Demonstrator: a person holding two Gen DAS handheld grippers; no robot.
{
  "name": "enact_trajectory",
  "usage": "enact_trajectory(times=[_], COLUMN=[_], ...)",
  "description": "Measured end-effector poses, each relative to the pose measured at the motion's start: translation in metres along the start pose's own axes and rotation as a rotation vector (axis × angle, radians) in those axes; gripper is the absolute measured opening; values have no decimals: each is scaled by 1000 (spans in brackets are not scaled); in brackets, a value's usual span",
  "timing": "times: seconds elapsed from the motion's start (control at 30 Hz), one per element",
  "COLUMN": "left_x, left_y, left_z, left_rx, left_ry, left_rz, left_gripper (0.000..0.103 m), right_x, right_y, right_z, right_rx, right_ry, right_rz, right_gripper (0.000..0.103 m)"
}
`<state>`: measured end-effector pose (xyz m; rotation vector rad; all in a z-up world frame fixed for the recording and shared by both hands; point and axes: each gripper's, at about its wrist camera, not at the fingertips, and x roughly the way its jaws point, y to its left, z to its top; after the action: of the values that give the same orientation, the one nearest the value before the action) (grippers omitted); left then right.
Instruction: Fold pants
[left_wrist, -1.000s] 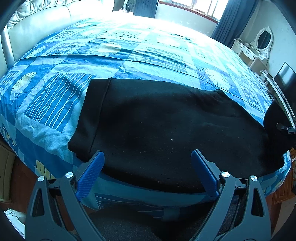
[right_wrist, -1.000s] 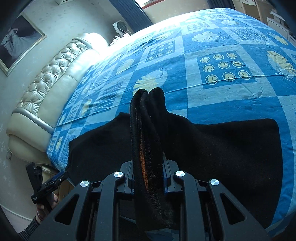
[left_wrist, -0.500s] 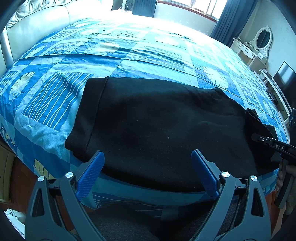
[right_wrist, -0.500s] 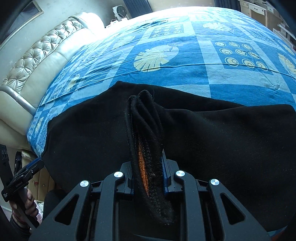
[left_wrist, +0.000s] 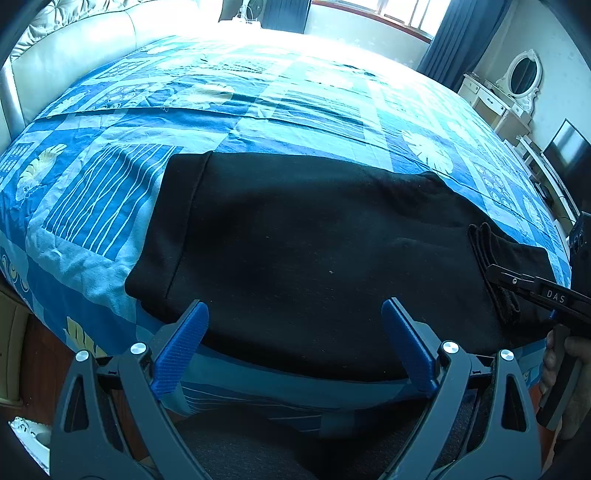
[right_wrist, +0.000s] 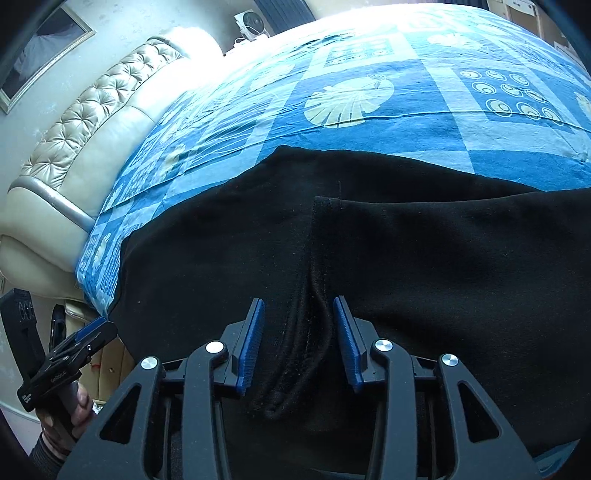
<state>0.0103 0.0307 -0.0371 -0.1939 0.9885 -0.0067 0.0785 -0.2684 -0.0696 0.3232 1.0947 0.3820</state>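
While my right gripper (right_wrist: 298, 339) opens to release the folded hem (right_wrist: 295, 354), black pants (left_wrist: 314, 251) lie flat on the bedspread (left_wrist: 258, 110); left gripper (left_wrist: 295, 350) hovers agape, empty.

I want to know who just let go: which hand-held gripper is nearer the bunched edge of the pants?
Right. The right hand-held gripper straddles the bunched edge, jaws opening. The left hand-held gripper hovers open at the pants' near side, far off.
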Motion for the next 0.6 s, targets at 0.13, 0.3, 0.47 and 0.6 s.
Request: enact_trajectory(times=[0.13,0.3,0.47,0.6], left_x=[0,0,-1,-2], left_y=[0,-4,-6,-8], left_z=[0,-2,-2,-2], left_rx=[3,10,22,40], left_ry=[-4,-6,-15,-23], left_rz=[0,2,9,18], left_gripper=[95,95,95,95], right_x=[2,2,2,2], right_y=[-1,1,5,8], right_z=[-1,-3,-5,-6], right_rx=[32,42,46,37], right_ry=[-9,-20,-38,-49], right_rz=[23,32,31,16], right_gripper=[45,46,49,49])
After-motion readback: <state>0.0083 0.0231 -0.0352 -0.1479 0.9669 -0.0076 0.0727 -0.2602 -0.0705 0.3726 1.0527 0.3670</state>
